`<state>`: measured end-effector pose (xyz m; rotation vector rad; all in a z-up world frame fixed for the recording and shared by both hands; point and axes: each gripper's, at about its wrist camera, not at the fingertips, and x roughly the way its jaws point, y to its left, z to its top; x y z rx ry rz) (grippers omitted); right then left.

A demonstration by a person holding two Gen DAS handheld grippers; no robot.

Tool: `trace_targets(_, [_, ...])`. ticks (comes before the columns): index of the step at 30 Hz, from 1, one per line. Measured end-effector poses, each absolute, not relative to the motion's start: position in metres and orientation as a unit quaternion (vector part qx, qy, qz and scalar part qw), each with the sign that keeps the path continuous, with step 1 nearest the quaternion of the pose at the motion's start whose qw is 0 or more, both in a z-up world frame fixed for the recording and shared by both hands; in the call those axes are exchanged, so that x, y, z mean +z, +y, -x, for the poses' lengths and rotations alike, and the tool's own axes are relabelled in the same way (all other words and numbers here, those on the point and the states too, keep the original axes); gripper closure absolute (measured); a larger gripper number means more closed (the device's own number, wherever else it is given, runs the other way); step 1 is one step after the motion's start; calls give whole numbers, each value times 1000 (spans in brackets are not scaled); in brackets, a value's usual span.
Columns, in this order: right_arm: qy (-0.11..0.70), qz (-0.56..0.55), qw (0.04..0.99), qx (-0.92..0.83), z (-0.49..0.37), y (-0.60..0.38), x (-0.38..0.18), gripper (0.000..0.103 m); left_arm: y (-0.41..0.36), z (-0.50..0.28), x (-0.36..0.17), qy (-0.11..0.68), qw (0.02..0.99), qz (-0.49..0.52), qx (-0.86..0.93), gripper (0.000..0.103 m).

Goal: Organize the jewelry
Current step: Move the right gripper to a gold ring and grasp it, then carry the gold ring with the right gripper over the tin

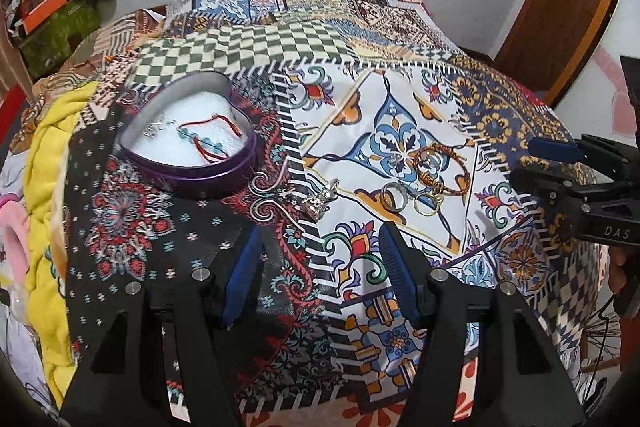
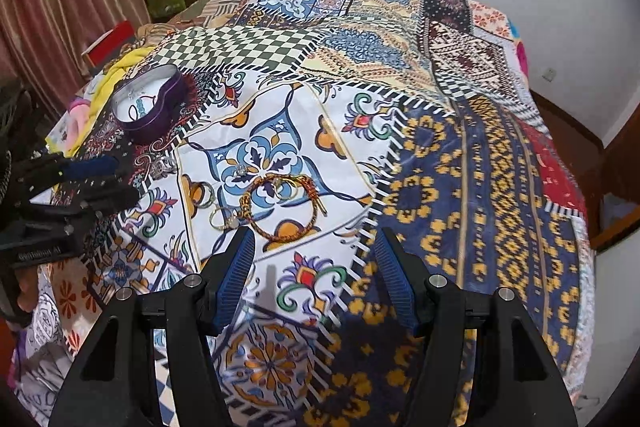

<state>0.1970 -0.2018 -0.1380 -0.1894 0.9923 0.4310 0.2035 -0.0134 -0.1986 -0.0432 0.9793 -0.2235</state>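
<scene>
Progress stood at partway: the purple heart-shaped metal tin (image 1: 188, 143), lined with white padding, already held a red cord bracelet with turquoise beads (image 1: 208, 143) and a small silver piece (image 1: 154, 127) that I could not make out clearly. The tin sat open on the patchwork-print bedspread (image 1: 500, 115), with no lid that I could see.

Most of the jewelry was still outside the tin. Just beside its near rim lay a small silver charm pendant (image 1: 316, 203) on the black-and-white striped seam. Farther out from the tin, on the white floral panel, a loose cluster waited: a braided orange-and-brown cord bracelet (image 2: 280, 211), a plain silver band ring (image 1: 394, 197), thin gold hoop rings (image 1: 426, 205) touching one another, and a small sparkling silver ring (image 2: 240, 170). Some of these overlapped, so I could not count them surely.

My left gripper (image 1: 320, 251) hovered with its blue-padded fingers (image 1: 246, 267) spread apart and empty, aimed between the tin and the cluster, nearest the pendant. My right gripper (image 2: 314, 251) was likewise released and carried nothing, its fingers (image 2: 394, 271) parted near the braided bracelet, on the cluster's far side from the tin.

By my reckoning, two pieces were done and the pendant, bracelet and rings were left to move into the tin.
</scene>
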Motion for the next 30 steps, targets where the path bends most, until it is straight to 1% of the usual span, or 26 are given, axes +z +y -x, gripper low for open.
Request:
trace_targets(4, [470, 84, 851, 220, -202, -195, -142, 45, -16, -210, -204, 472, 874, 20, -116, 56])
trace_targets(5, [468, 86, 851, 222, -202, -193, -143, 46, -16, -212, -206, 473, 873, 22, -118, 57])
trace_targets(6, [467, 88, 851, 225, -202, -191, -144, 49, -16, -215, -208, 476, 871, 24, -120, 62])
trace_targets(7, [468, 89, 848, 230, -202, -188, -145, 54, -16, -217, -210, 478, 870, 26, -122, 67])
trace_targets(9, [474, 86, 844, 236, -204, -185, -149, 62, -17, -221, -214, 481, 868, 28, -123, 72])
trace_targets(12, [483, 75, 837, 245, -211, -182, -153, 72, -16, -224, -217, 480, 868, 32, -127, 73])
trace_targets(15, [489, 72, 833, 247, -216, -179, -155, 77, -16, -226, -218, 476, 869, 36, -132, 77])
trace_targets(18, [497, 69, 828, 249, -222, -174, -159, 78, -14, -227, -219, 475, 869, 40, -134, 81])
trace_targets(23, [514, 80, 819, 241, -230, -167, -170, 78, -13, -231, -221, 473, 869, 46, -138, 85])
trace_targets(27, [524, 83, 815, 232, -239, -166, -178, 78, -12, -232, -222, 471, 870, 47, -139, 91])
trace_targets(30, [528, 78, 814, 229, -245, -167, -181, 78, -12, -233, -223, 470, 871, 50, -139, 91])
